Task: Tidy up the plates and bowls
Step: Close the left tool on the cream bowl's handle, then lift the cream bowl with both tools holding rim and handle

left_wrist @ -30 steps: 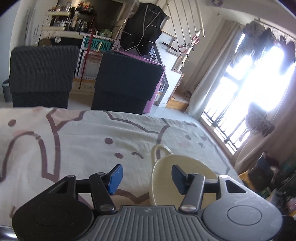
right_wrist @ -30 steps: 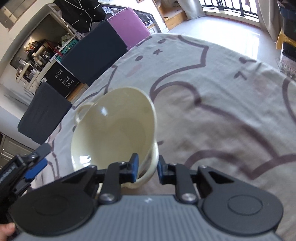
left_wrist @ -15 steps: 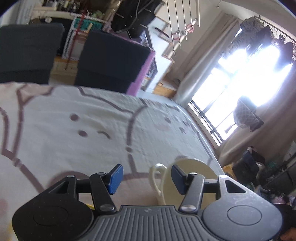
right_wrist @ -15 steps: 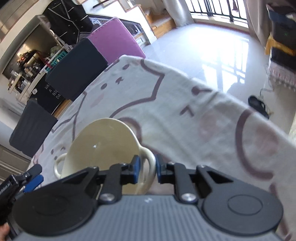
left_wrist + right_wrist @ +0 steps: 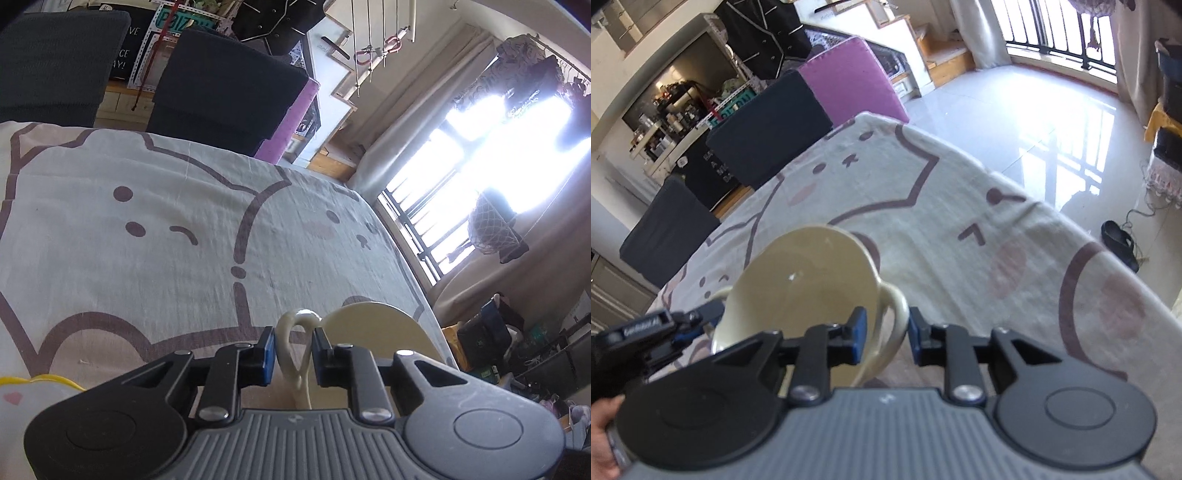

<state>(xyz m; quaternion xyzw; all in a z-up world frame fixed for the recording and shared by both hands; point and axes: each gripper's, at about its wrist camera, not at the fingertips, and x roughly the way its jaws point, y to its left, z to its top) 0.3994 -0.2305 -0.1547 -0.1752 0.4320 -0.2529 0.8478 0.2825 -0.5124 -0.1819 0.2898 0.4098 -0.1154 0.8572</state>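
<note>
now both hand-held grippers [image 5: 293, 352] straddle bowl [image 5: 801, 280] handles.

The bowl [image 5: 801, 284] is cream-colored and shiny, with a loop handle on each side. It is empty. It sits on the table, near the edge, tipped a little. One handle [image 5: 297, 343] stands between two blue pads. The other handle [image 5: 895, 325] sits between two more blue pads.
</note>
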